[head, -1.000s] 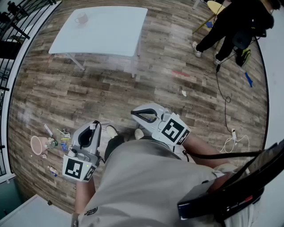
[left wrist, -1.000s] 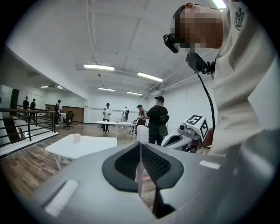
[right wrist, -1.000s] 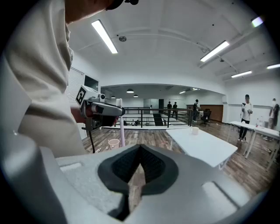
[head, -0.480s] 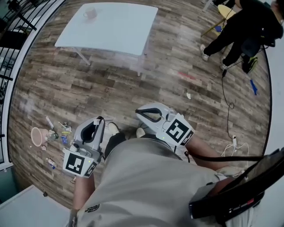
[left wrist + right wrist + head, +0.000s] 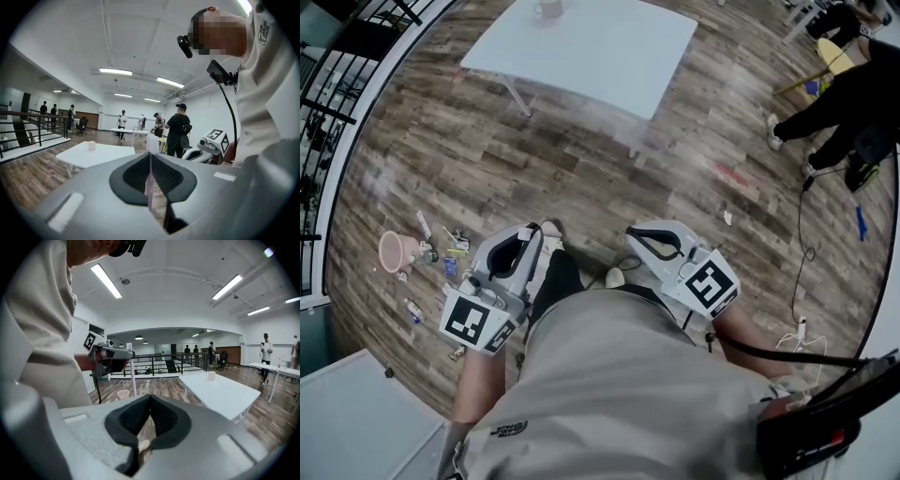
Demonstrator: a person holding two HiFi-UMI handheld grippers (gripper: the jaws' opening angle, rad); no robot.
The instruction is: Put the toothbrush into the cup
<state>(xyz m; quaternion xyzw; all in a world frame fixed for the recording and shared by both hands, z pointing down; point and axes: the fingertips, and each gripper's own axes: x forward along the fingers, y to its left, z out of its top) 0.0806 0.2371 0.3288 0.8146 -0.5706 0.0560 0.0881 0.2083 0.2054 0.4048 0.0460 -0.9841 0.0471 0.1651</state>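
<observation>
Head view: two tools [image 5: 528, 232] [image 5: 632, 234], one table [image 5: 609, 56]

Open floor [image 5: 581, 169] before table [image 5: 609, 47]

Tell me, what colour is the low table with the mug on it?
The table is plain white, and it shows best in the head view.

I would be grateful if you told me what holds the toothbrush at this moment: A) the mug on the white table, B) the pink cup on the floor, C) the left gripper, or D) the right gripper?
C: the left gripper has its jaws shut on the toothbrush, whose thin pale handle stands upright between them, while the right gripper is shut on nothing.
</observation>
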